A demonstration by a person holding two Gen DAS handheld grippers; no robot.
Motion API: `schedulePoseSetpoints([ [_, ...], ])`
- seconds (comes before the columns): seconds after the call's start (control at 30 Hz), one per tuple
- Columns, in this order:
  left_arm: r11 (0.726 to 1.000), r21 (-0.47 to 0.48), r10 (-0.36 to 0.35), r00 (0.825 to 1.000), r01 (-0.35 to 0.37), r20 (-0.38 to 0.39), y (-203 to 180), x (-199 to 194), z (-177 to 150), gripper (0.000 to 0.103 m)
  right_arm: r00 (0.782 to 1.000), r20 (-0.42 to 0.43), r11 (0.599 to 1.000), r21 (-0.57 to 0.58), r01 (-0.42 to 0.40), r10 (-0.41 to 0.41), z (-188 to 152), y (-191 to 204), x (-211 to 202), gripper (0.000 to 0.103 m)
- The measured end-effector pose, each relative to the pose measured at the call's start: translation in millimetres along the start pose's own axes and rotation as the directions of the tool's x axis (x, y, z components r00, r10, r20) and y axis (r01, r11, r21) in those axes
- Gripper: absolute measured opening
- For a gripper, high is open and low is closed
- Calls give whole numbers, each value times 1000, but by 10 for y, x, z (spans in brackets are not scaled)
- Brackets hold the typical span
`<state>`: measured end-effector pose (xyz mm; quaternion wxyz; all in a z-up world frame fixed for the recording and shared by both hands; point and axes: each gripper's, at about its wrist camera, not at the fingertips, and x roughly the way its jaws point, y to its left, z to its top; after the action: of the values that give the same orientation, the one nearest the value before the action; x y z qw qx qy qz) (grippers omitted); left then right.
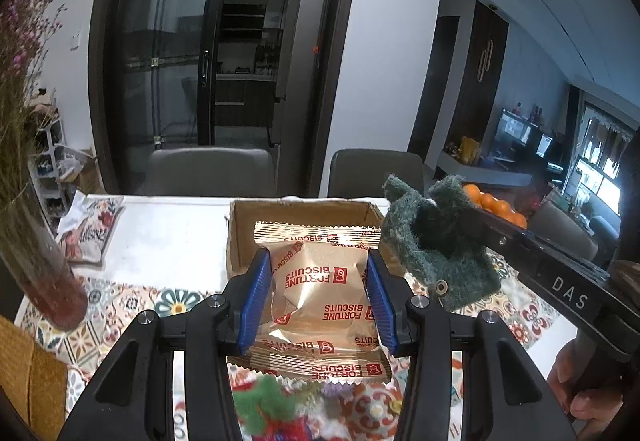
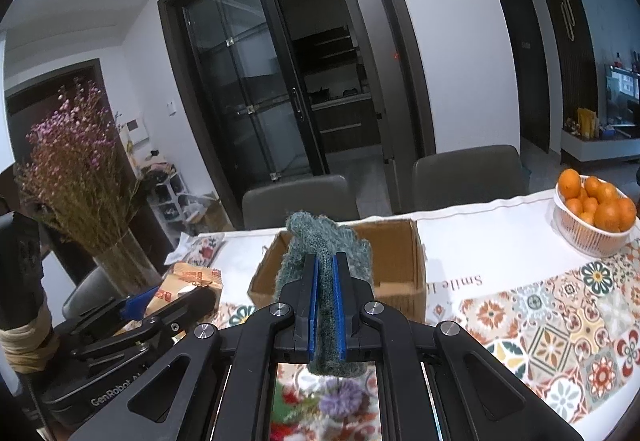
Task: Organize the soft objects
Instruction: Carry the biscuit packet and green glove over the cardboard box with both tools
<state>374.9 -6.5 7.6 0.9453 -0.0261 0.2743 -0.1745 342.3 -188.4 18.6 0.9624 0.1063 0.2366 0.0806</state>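
A crinkled gold foil biscuit packet [image 1: 320,293] printed in red is pinched between the blue ribbed pads of the left gripper [image 1: 319,295], held above the patterned tablecloth [image 2: 560,321] in front of the open brown cardboard box [image 1: 240,233]. The packet is judged light, slippery and crushable; it is best gripped at its puffed middle, as here. A limp dark-green felt scouring cloth [image 2: 326,241] is clamped between the nearly closed pads of the right gripper [image 2: 325,305], just before the box's near wall. It is judged soft, light and grippy, so any fold can be taken. The table is covered with a white and floral-tile cloth. A glass vase of dried pink flowers [image 2: 80,169] stands at the left edge, and a white basket of oranges [image 2: 592,217] near the far right corner. Grey chairs and dark glass doors are seen behind.
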Motion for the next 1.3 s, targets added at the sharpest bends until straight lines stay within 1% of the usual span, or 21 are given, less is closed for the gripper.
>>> schedulePoseSetpoints([
  [0.17,1000,-2,-4,1000,4,-2,48,190,139,47,1000,4,1000,-3,-7,7,148,-40,193,9],
  [0.27,1000,-7,-9,1000,9,-14,83,334,219,47,1000,-2,1000,-11,-12,12,224,-60,325,8],
  [0.43,1000,5,2,999,-2,-38,115,589,312,47,1000,-13,1000,-22,-18,18,331,-100,549,9],
  [0.67,1000,12,16,996,-15,-83,151,986,424,47,998,-50,999,-26,-33,32,423,-192,894,9],
  [0.8,1000,9,26,993,-25,-113,189,1196,438,47,995,-86,999,-10,-43,42,468,-281,1150,8],
  [0.9,1000,6,27,988,-27,-153,218,1406,442,47,992,-115,999,-4,-43,42,452,-330,1324,8],
  [1.07,999,28,51,977,-46,-209,242,1688,393,47,982,-185,999,21,-27,30,359,-421,1620,9],
  [1.23,999,38,47,954,-37,-295,247,1976,323,48,962,-274,999,37,-10,20,216,-508,1906,9],
  [1.27,999,38,48,951,-38,-307,247,2010,319,50,956,-291,999,43,-13,25,194,-525,1955,11],
  [1.3,999,36,48,946,-39,-319,254,2045,315,52,949,-313,999,48,-16,30,174,-542,2013,17],
])
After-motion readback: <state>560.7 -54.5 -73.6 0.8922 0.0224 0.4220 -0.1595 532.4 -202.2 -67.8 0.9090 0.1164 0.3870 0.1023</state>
